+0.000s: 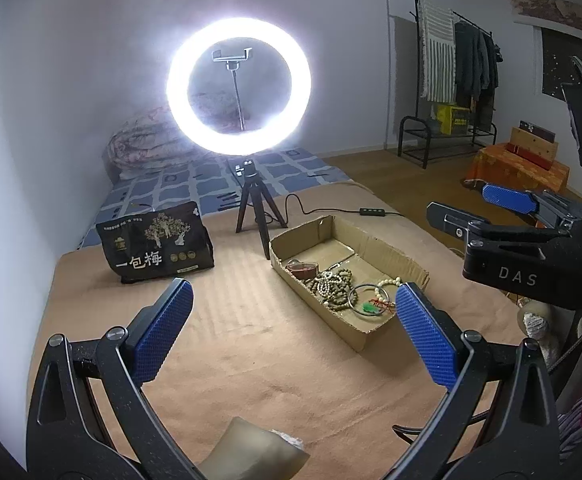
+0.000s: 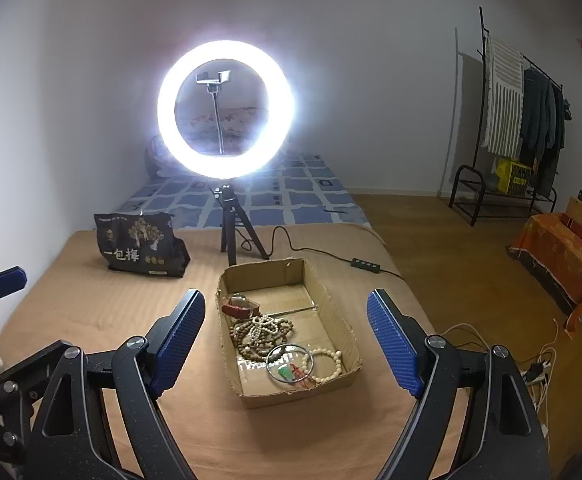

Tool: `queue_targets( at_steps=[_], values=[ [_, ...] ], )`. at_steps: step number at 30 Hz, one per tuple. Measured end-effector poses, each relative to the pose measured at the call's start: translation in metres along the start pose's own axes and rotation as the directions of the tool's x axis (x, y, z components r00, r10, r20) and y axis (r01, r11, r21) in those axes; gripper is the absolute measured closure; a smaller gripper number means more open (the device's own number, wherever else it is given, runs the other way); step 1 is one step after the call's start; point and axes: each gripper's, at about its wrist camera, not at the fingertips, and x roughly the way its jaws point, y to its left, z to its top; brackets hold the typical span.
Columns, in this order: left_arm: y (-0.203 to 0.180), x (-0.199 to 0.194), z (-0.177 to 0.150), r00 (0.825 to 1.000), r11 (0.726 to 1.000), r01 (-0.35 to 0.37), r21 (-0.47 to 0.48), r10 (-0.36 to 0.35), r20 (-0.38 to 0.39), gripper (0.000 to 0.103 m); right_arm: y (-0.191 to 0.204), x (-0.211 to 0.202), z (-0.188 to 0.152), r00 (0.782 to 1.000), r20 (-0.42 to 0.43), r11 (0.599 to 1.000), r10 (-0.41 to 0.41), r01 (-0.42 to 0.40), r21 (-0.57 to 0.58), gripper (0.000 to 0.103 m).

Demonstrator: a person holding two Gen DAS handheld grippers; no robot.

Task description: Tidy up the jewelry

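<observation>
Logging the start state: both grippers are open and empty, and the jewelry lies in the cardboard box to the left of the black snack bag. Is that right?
Not quite. The cardboard box with the jewelry sits to the right of the black snack bag, not the left; the right wrist view shows it. The rest holds: the left gripper and right gripper are both open and empty.

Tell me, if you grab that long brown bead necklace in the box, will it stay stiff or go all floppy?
Probably floppy: the brown bead necklace lies in loose, heaped loops in the cardboard box. It looks tangled with the white bead strand, so that may lift too. The round beads could slip unless pinched firmly.
</observation>
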Motion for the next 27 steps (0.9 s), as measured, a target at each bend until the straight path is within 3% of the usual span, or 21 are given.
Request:
queue_targets(
  at_steps=[27],
  values=[
    [0.0082, -0.0019, -0.0012, 1.000, 0.999, -0.023, -0.026, 0.023, -0.003, 0.000, 0.0016, -0.0012, -0.0008, 1.000, -0.001, 1.000, -0.004, 0.004, -0.001, 0.020]
  ],
)
